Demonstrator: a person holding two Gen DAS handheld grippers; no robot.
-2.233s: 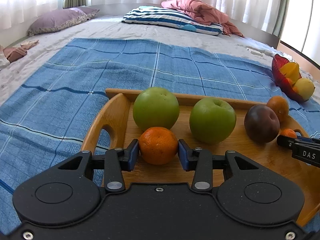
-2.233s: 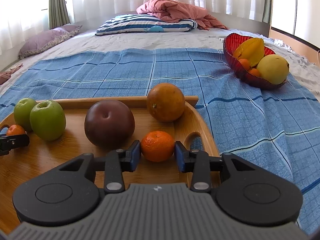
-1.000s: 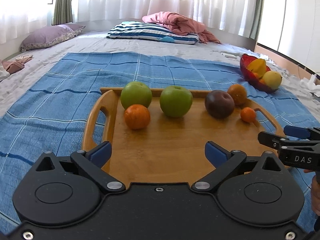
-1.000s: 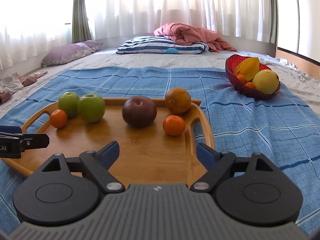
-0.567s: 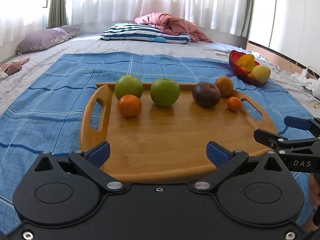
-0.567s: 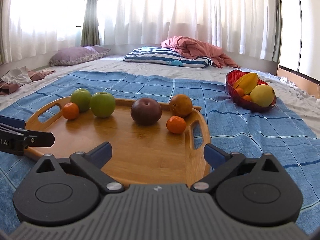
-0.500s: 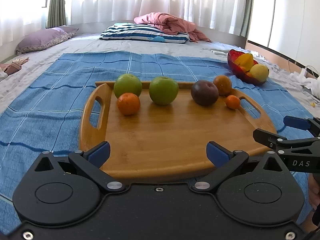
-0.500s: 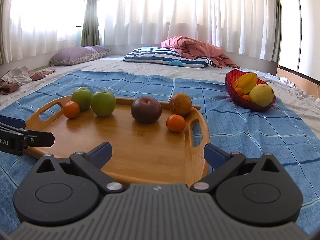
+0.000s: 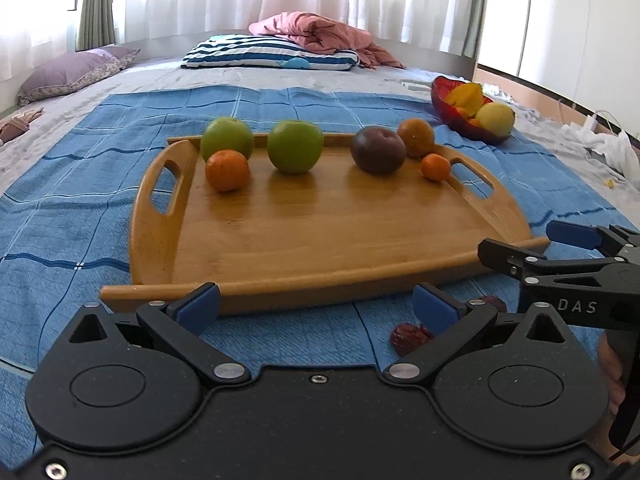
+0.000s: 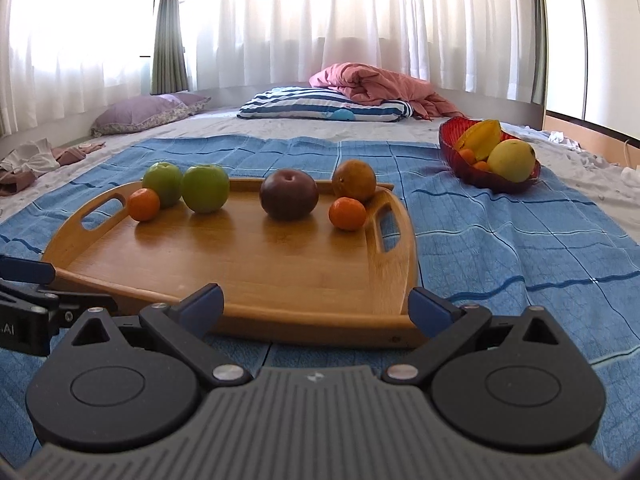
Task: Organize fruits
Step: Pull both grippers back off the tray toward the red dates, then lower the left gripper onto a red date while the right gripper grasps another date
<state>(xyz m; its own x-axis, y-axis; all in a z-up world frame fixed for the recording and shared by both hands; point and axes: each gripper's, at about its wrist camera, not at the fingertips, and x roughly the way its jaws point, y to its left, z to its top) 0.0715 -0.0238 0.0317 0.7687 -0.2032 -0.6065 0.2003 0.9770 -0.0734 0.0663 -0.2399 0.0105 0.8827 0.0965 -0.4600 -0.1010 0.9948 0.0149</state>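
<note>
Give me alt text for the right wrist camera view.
A wooden tray on a blue blanket holds six fruits in a row at its far side. The open right gripper is empty in front of it; a red fruit bowl sits beyond.

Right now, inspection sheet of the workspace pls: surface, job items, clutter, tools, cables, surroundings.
Surface: blue checked blanket spread over a bed.
Job's things: wooden tray holding two green apples, a dark plum, a brownish orange and two mandarins; red bowl of fruit off to the right, apart from the tray.
Clutter: two small dried red fruits on the blanket in front of the tray.
Tools: left tool open, nothing between its pads; right tool open, empty.
Cables: white cord at far right, well away.
Surroundings: striped pillow, pink quilt, purple pillow, white curtains.
</note>
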